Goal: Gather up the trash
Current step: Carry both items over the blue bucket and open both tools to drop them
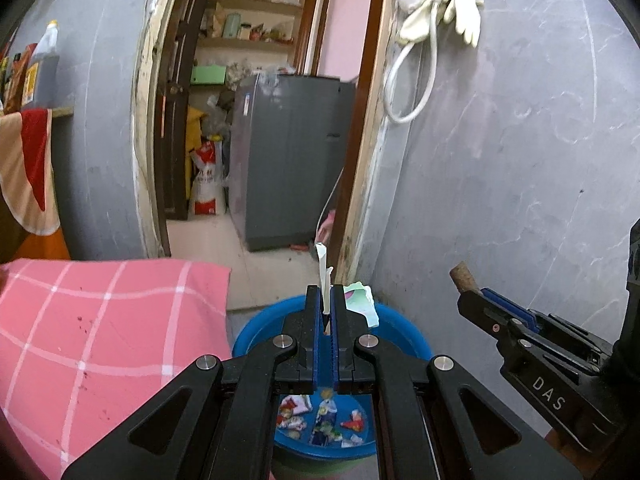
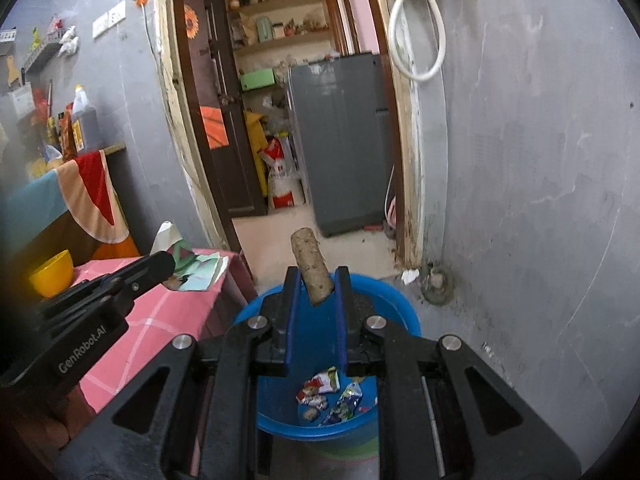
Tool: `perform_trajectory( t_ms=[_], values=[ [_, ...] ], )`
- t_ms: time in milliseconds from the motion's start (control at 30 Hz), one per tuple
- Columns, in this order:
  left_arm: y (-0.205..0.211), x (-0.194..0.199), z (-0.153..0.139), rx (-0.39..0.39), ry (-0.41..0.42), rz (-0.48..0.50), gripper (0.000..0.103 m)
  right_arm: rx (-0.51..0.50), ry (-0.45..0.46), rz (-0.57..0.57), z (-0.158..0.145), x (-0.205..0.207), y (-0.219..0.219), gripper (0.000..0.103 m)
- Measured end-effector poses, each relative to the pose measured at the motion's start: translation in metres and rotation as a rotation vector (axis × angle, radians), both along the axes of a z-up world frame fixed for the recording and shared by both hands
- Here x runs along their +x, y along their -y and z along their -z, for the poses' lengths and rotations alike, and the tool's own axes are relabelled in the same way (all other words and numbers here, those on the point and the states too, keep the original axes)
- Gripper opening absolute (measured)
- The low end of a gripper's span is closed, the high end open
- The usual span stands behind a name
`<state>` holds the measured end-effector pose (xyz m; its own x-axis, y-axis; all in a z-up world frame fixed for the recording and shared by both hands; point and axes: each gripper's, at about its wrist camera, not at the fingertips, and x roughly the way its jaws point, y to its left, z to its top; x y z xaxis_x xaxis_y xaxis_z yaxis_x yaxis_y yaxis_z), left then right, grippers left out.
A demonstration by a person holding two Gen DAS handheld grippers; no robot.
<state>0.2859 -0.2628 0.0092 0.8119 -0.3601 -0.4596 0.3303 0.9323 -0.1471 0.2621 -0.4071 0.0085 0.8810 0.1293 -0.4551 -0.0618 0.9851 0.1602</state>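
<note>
Two grippers, both loaded, both over the blue bin (image 2: 394, 308). Left gripper (image 1: 327, 316) is clamped fully closed on a thin piece of white and green paper (image 1: 362, 304); a white strip of it sticks up above the fingertips and the rest hangs off to the right of the jaws. Right gripper (image 2: 316, 292) has its jaws narrow, pinching a tan cylindrical cork-like piece (image 2: 311, 268) that stands tilted up out of the fingertips.

Bin sits on the floor at the near right, tight against the pink checked cloth (image 1: 100, 320) on the low surface to the left, grey wall on the right. Bin floor already holds several crumpled colourful wrappers (image 2: 330, 398), so part of the collecting looks done.

Progress judgement: mid to late in a carry-and-drop cycle. Both pieces are above or near the bin's rim but not released yet. Left to do: open each claw so the paper and the cork piece fall in. A small white scrap (image 2: 409, 277) lies on the floor by the door frame at the far right, possibly trash still to fetch. A yellow bowl (image 2: 52, 278) sits at the far left, untouched. Whether more trash remains on the pink cloth, cannot tell.
</note>
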Motion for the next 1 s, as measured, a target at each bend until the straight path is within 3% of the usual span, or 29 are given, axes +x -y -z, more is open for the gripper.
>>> perform_trajectory(
  t_ms=[467, 633, 767, 1000],
  values=[
    [-0.001, 0.026, 0.028, 0.011, -0.148, -0.001, 0.006, 0.049, -0.112, -0.004, 0.025, 0.023, 0.005, 0.016],
    [-0.008, 0.026, 0.032, -0.006, -0.159, -0.003, 0.026, 0.057, -0.116, 0.008, 0.025, 0.021, 0.007, 0.016],
    [-0.016, 0.021, 0.029, -0.020, -0.142, -0.019, 0.034, 0.058, -0.109, 0.015, 0.022, 0.020, 0.007, 0.018],
    [-0.035, 0.011, 0.013, -0.043, -0.106, -0.061, 0.053, 0.054, -0.077, 0.017, 0.009, 0.011, 0.002, 0.034]
  ],
)
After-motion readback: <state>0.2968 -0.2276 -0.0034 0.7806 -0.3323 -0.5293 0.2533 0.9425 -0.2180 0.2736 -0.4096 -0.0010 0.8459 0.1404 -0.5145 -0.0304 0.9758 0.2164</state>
